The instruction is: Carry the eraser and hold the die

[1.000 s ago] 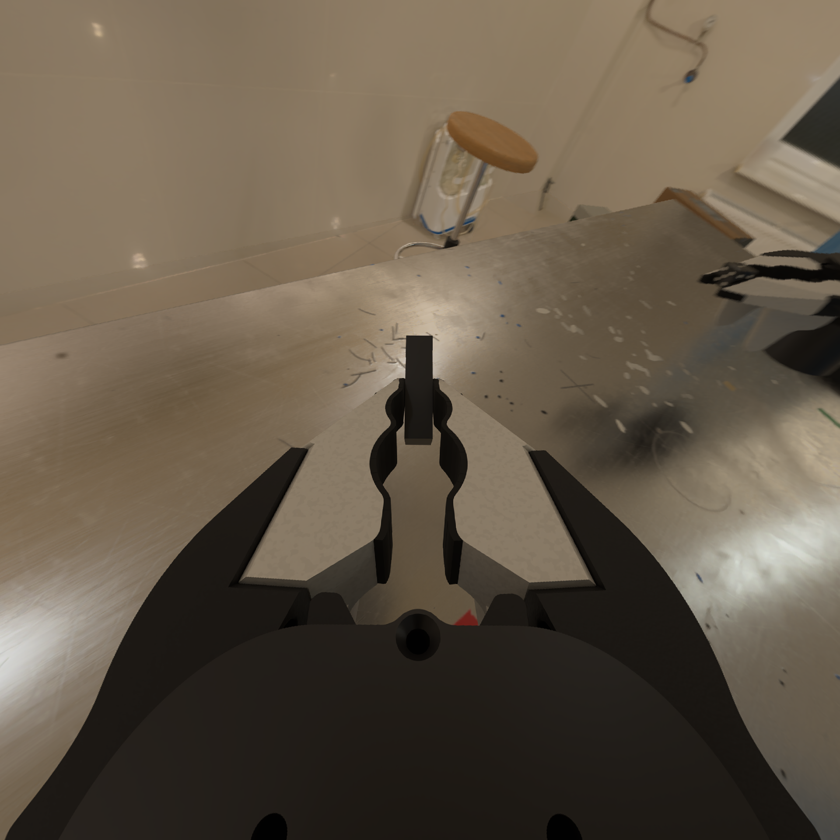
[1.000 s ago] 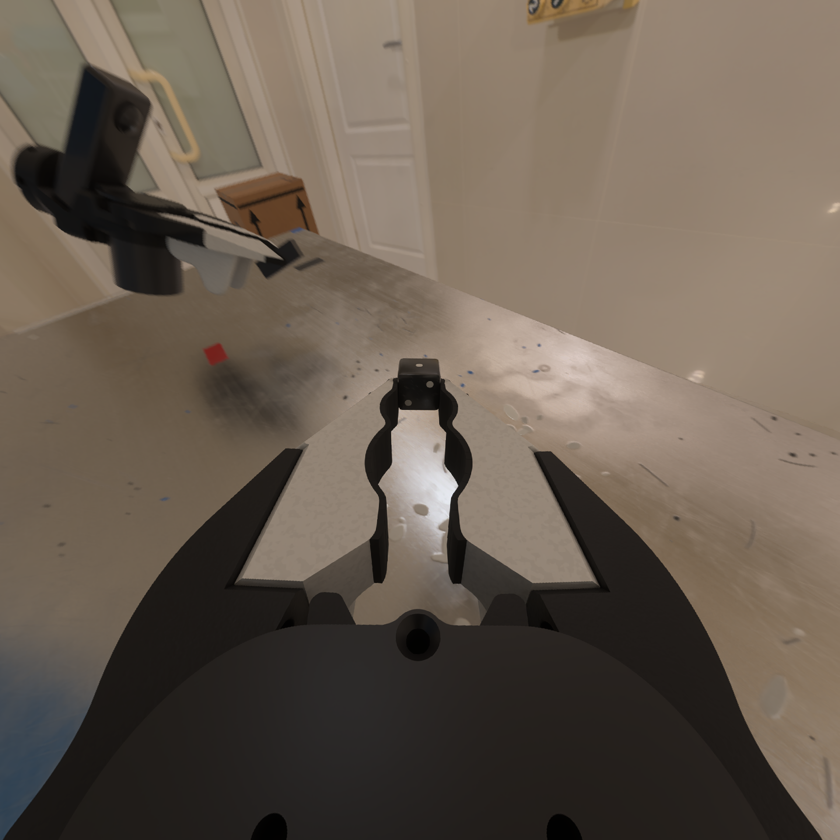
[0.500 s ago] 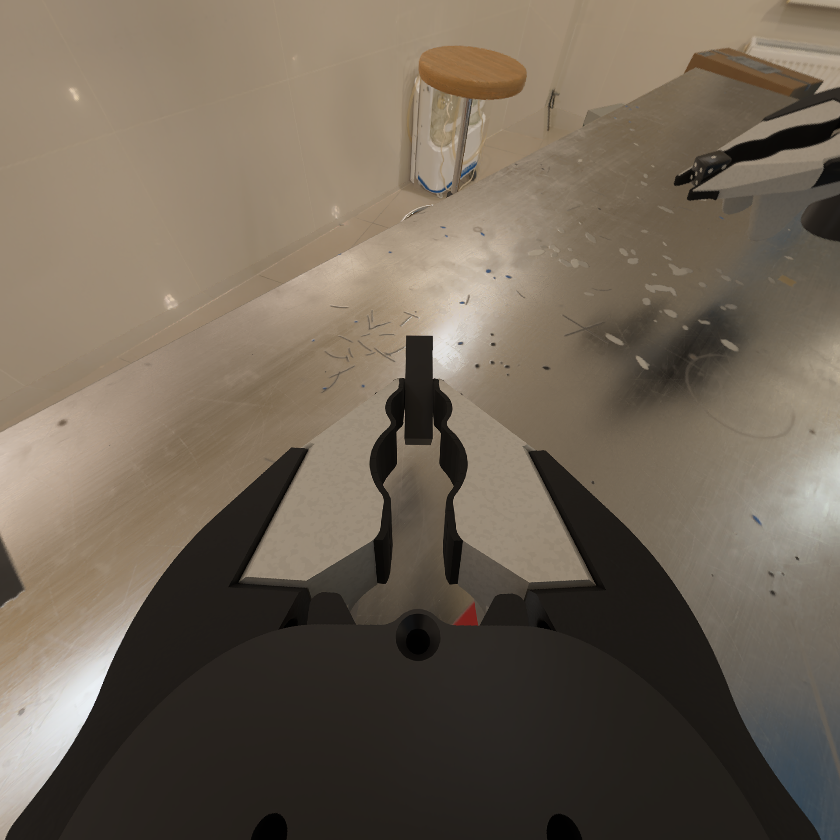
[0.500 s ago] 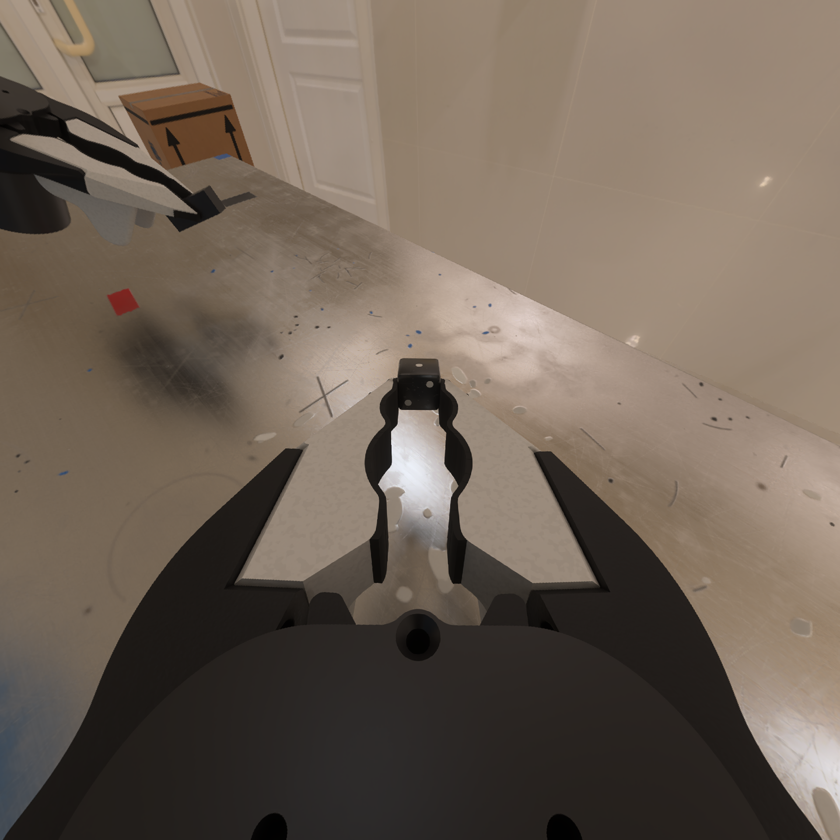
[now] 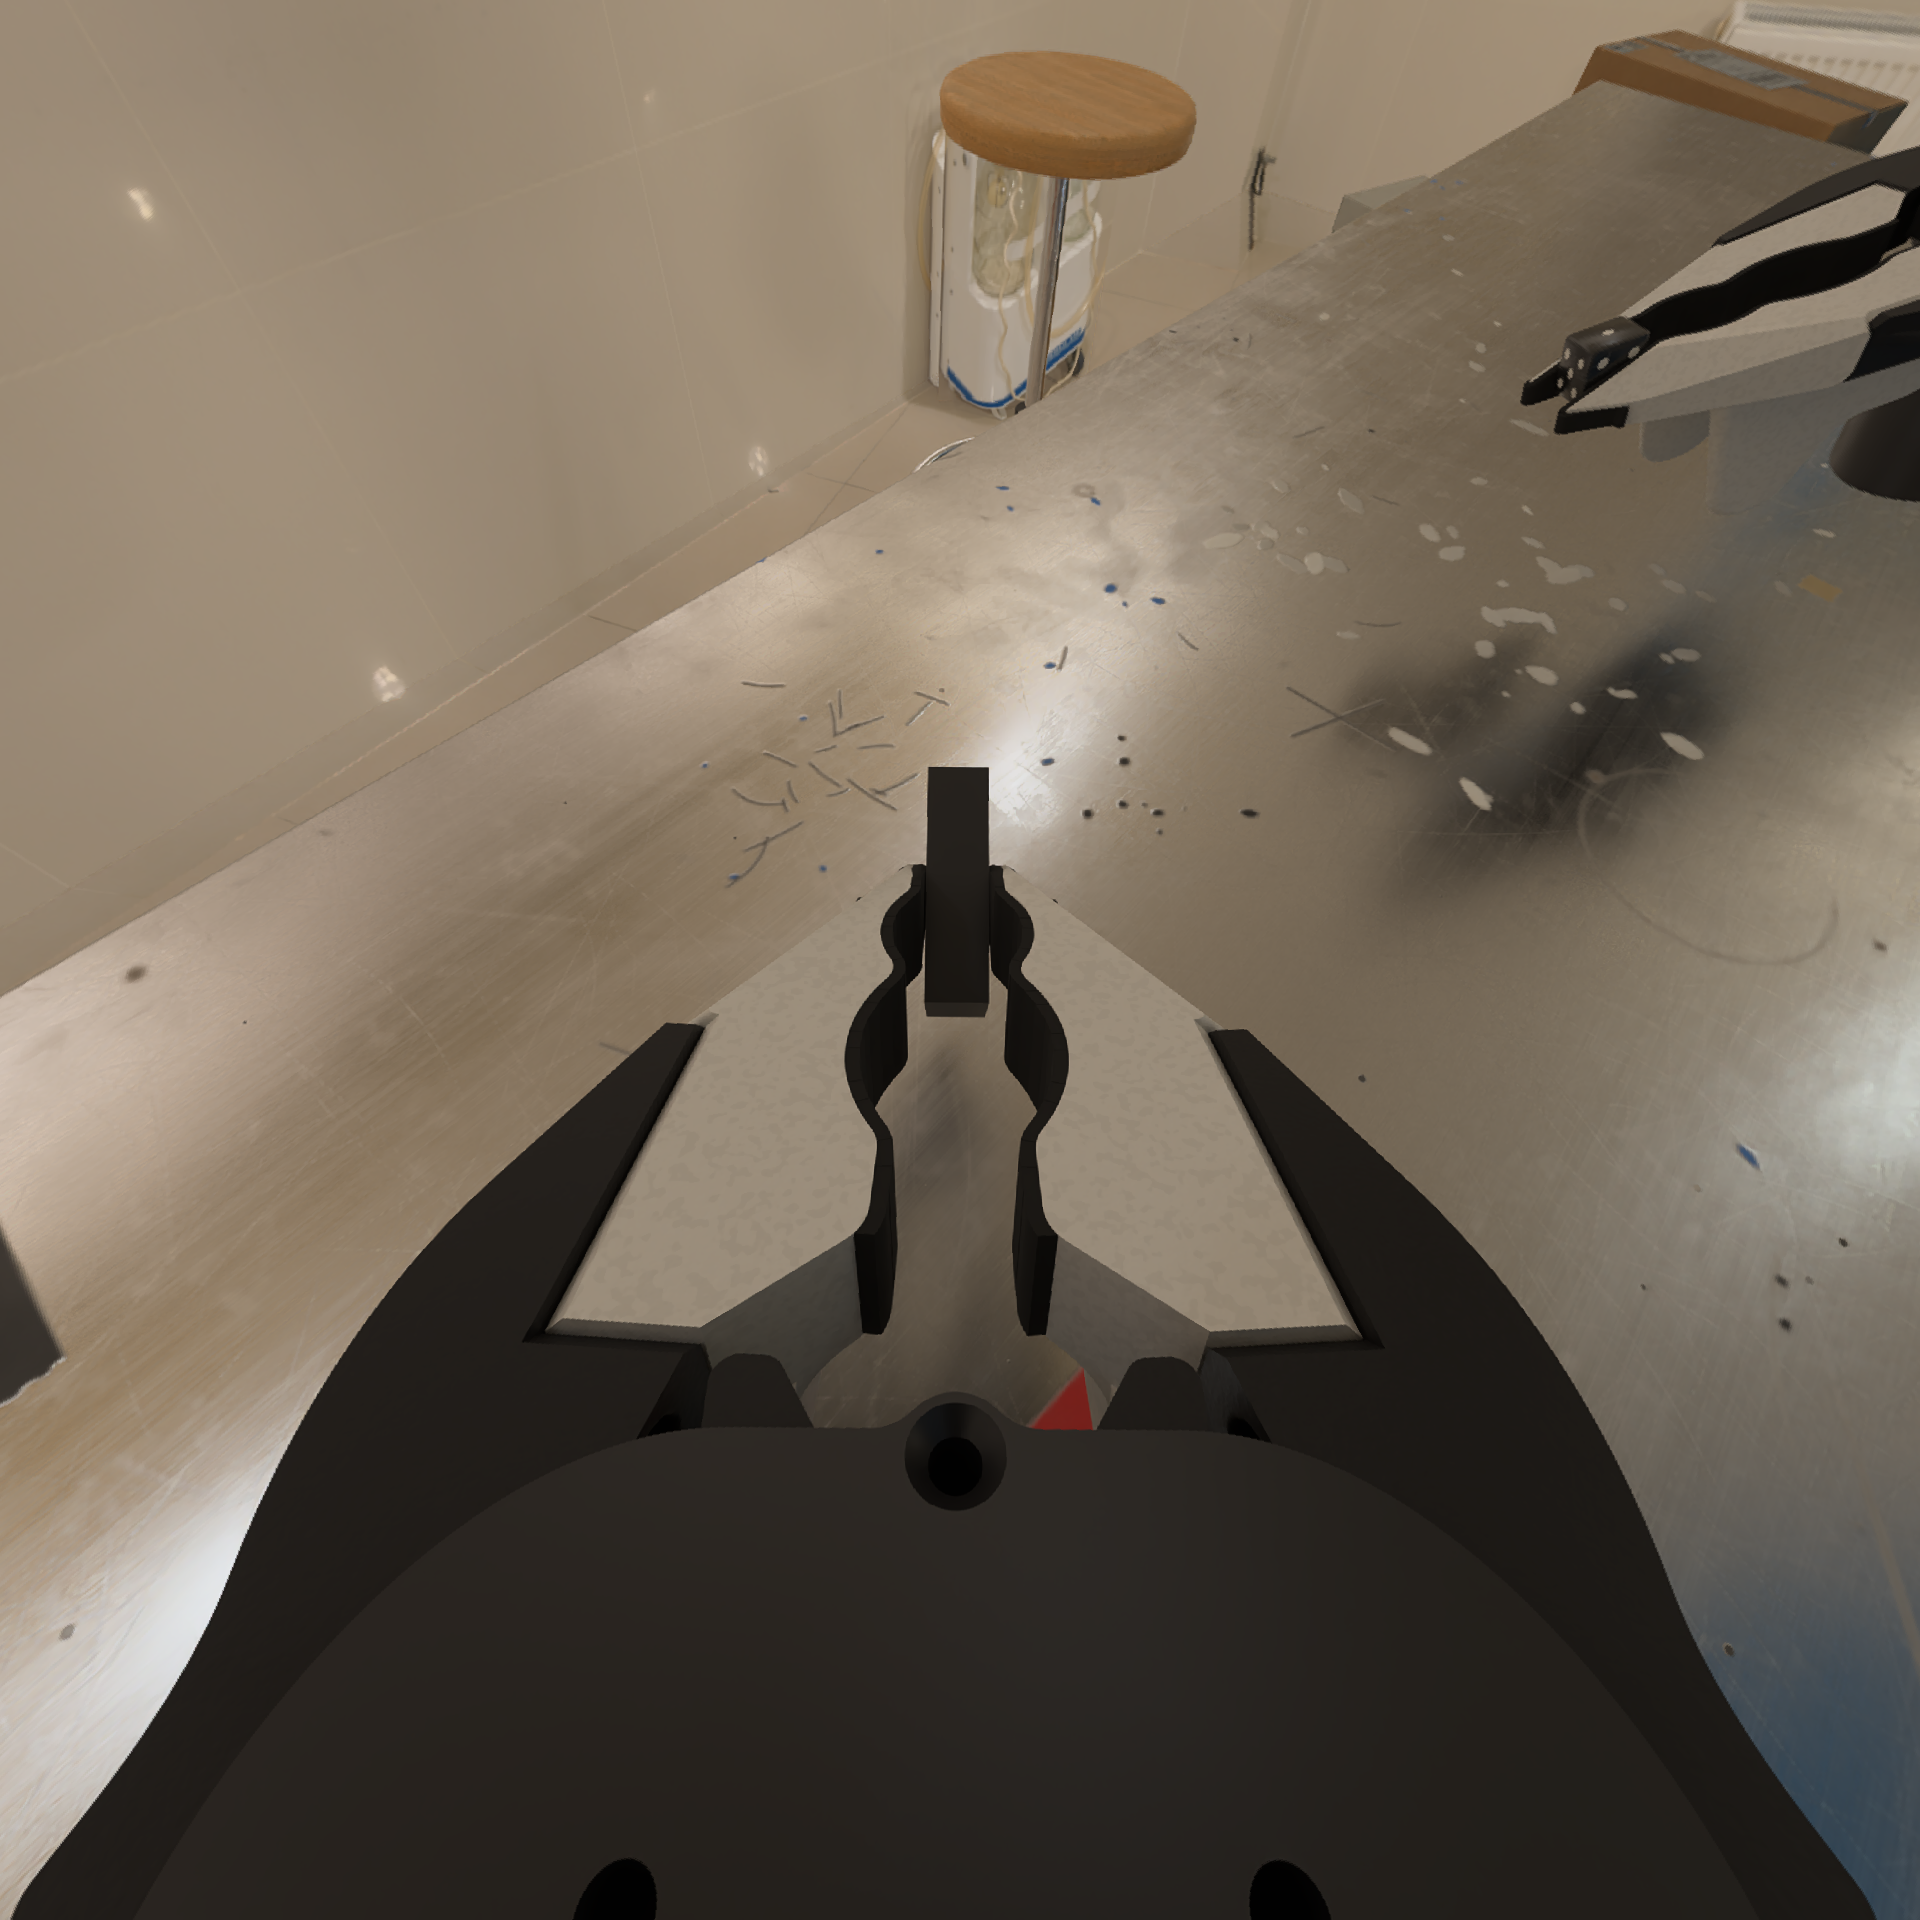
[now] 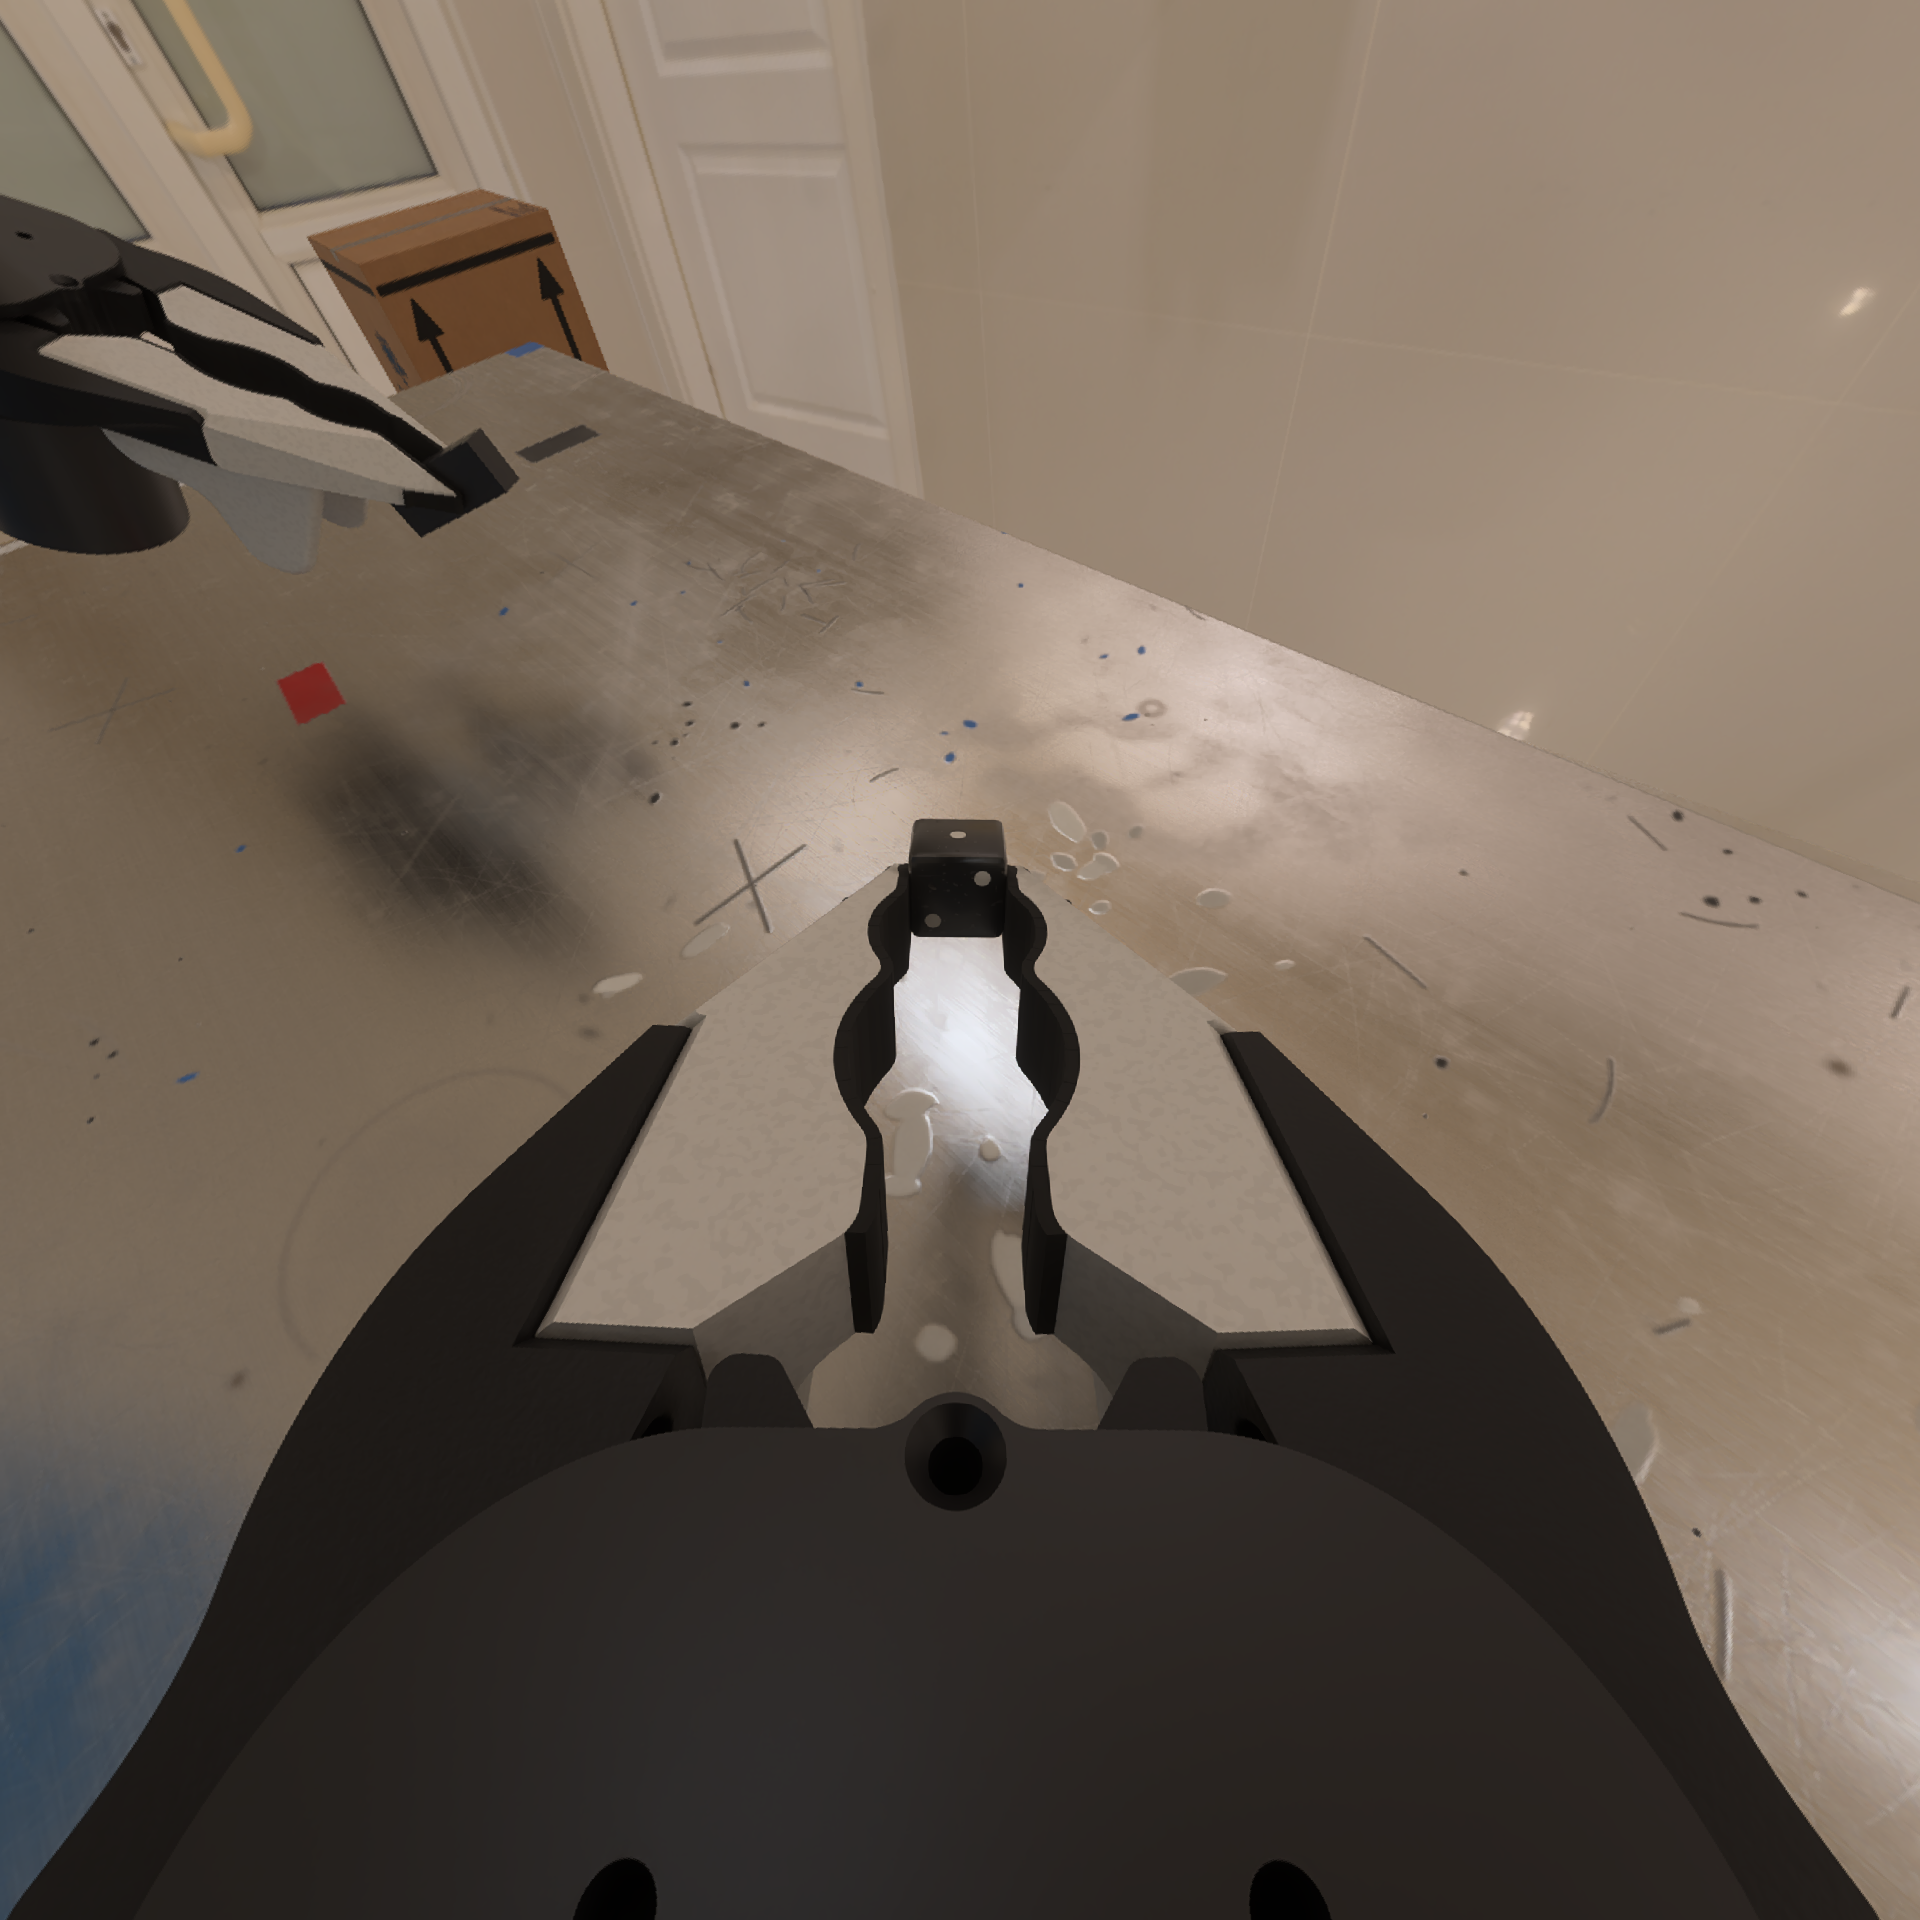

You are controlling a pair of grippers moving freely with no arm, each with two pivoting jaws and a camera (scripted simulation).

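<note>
A red square (image 5: 1065, 1405) shows only a corner (behind the left gripper's (image 5: 957, 894) body).

walls beige | wooden stool (image 5: 1067, 112) | white door (image 6: 769, 208) | cardboard box (image 6: 457, 281)

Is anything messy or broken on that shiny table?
Nothing looks broken or spilled. The metal table is just worn: scratches, pale flecks, blue specks and a dark smudge. A small red square lies flat on it. The left gripper grips the black eraser and the right gripper grips the die, both held straight.
</note>
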